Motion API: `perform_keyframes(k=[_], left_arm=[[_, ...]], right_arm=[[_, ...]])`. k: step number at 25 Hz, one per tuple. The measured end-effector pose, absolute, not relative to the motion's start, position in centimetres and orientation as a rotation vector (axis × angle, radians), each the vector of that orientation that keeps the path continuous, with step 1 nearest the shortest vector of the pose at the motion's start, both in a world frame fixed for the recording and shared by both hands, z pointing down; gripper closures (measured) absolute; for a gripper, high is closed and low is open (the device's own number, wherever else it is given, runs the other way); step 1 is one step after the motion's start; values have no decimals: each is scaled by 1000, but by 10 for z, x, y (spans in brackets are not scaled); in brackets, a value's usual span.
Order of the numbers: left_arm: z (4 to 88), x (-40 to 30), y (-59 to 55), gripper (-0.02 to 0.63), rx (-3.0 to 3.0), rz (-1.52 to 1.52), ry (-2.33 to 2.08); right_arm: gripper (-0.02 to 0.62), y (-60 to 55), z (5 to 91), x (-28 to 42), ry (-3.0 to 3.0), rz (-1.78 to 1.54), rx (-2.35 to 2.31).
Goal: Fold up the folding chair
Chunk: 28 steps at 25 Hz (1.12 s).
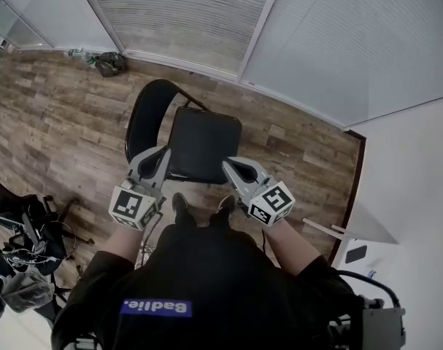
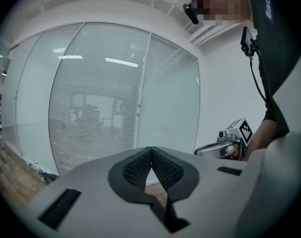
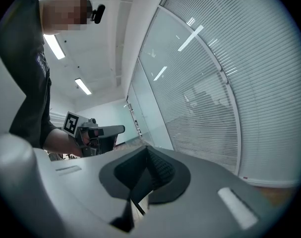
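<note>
The folding chair (image 1: 203, 143) stands open on the wood floor (image 1: 53, 122), and the left gripper (image 1: 163, 156) and right gripper (image 1: 228, 166), jaws together and empty, flank its seat, likely ready to fold it.

head: overhead, steeply down | gripper views: level, share blinds (image 2: 100, 108)

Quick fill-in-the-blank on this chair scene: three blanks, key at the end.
The chair is coloured ____. It stands on a ____ floor. The left gripper and right gripper both have their jaws ____, holding nothing.
Missing words: black; wooden; shut.
</note>
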<state>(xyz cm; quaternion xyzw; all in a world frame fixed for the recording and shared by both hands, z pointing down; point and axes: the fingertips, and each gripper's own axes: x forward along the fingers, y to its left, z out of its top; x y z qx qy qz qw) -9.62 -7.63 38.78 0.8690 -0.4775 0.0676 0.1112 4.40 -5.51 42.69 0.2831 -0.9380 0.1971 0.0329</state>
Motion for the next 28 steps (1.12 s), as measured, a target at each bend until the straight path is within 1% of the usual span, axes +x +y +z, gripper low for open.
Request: perform_keyframes(k=[6,17,26,28], left_arm=[[411,-120,-81,600,2476,264,-1456],[454,-151,-92,600,2379,397,-1476],[486,-194,-99,597,2294,498,-1538],[495,-203,-101,573,2263,513,-1555]], right_arm=[[592,-60,450,49,-2859,655,892],[572,-70,489,39,-2800,740,882],[525,-79,534,31,-2755,807,913],[511,-82,547,32,-2738,824,921]])
